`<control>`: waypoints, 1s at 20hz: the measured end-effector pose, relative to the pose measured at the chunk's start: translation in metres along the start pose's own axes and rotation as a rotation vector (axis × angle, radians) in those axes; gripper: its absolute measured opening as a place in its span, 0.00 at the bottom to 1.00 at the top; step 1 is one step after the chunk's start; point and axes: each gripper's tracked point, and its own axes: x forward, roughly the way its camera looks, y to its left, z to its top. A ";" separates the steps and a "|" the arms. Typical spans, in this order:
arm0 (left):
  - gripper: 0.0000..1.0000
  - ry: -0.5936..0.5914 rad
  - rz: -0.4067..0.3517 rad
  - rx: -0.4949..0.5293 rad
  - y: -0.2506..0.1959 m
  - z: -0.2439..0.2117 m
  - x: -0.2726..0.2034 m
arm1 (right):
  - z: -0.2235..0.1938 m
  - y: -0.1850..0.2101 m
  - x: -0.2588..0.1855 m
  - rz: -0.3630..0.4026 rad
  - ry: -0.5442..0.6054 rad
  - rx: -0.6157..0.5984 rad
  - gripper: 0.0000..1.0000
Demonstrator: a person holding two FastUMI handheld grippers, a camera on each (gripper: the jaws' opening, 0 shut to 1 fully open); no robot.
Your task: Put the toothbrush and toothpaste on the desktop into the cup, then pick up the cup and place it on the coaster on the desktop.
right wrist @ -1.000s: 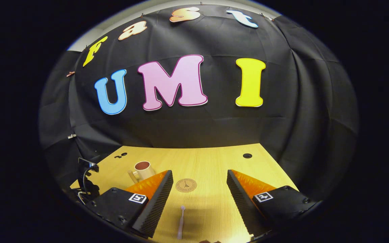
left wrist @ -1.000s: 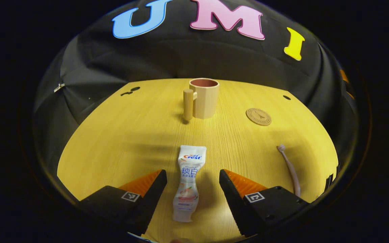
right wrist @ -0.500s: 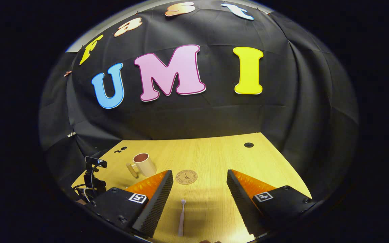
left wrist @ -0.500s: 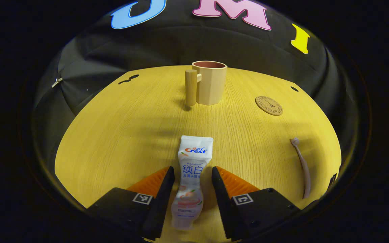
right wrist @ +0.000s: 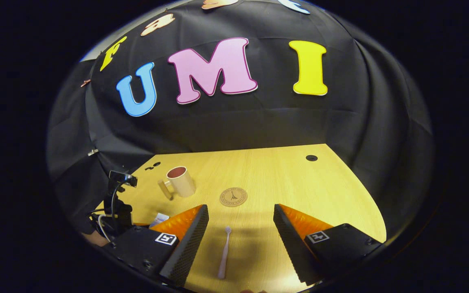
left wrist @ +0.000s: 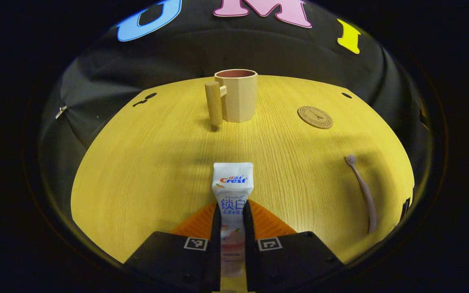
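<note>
Wooden desktop (left wrist: 157, 162), with cup (left wrist: 238, 95) at 12 o'clock, coaster (left wrist: 315, 117) at 1, toothbrush (left wrist: 362, 191) at 3. Left gripper (left wrist: 232, 211) clamped on toothpaste (left wrist: 232, 191) at 6. Right gripper (right wrist: 240, 219) spread wide, straddling toothbrush (right wrist: 223, 252) without contact.

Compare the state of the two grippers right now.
The left gripper is closed, both fingers pressing on the toothpaste tube; the right gripper is wide open and holds nothing. The left gripper sits low at the table around the tube, while the right gripper hangs over the toothbrush, which lies loose between its spread fingers. Both point toward the cup and coaster.
</note>
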 end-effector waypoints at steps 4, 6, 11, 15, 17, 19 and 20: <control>0.24 -0.013 -0.031 -0.015 0.000 0.001 -0.001 | -0.023 0.004 0.007 -0.001 0.060 -0.043 0.99; 0.22 -0.016 -0.035 -0.018 0.001 0.001 -0.002 | -0.033 0.005 0.014 -0.015 0.094 -0.034 0.99; 0.20 -0.033 -0.071 -0.070 -0.005 0.000 -0.014 | -0.057 0.018 0.030 -0.007 0.165 -0.048 0.99; 0.20 -0.068 -0.088 -0.082 -0.005 0.004 -0.043 | -0.081 0.024 0.042 -0.006 0.243 -0.032 0.99; 0.20 -0.122 -0.102 -0.076 -0.005 0.012 -0.066 | -0.091 0.025 0.049 -0.016 0.269 -0.030 0.99; 0.20 -0.154 -0.104 -0.096 -0.004 0.014 -0.089 | -0.106 0.026 0.056 -0.024 0.308 -0.054 0.99; 0.20 -0.151 -0.098 -0.107 -0.002 0.013 -0.100 | -0.115 0.026 0.059 -0.030 0.330 -0.063 0.99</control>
